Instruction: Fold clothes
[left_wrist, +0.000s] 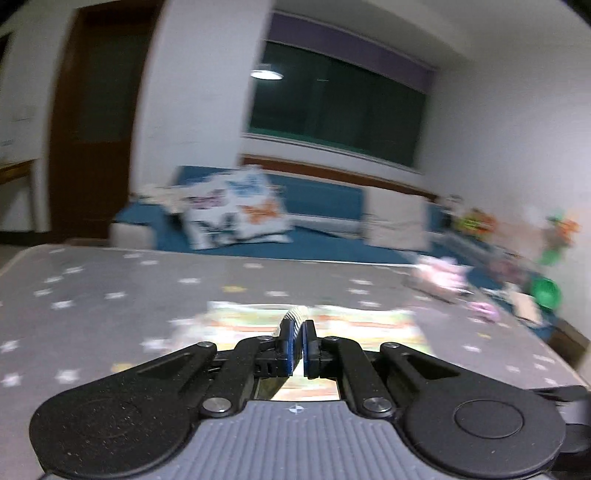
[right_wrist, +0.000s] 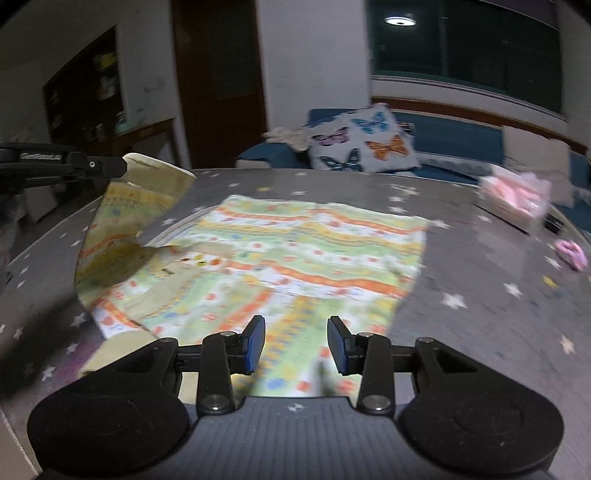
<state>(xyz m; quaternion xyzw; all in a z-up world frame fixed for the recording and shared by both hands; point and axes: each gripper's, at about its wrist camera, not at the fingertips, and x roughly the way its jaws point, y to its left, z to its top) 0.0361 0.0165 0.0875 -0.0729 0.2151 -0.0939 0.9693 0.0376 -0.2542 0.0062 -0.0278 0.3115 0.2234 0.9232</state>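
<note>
A patterned garment (right_wrist: 295, 258) with orange, yellow and green stripes lies spread on the grey star-print table (right_wrist: 480, 314). My left gripper (left_wrist: 298, 334) is shut on a ribbed edge of the garment (left_wrist: 295, 314); in the right wrist view it (right_wrist: 123, 164) holds the left part of the cloth lifted above the table. My right gripper (right_wrist: 296, 341) is open and empty, hovering over the garment's near edge.
A pink folded pile (right_wrist: 513, 199) and a small pink item (right_wrist: 572, 253) sit at the table's right. A blue sofa (right_wrist: 443, 147) with a butterfly cushion (right_wrist: 364, 142) stands behind the table. A dark door (right_wrist: 221, 74) is at the back.
</note>
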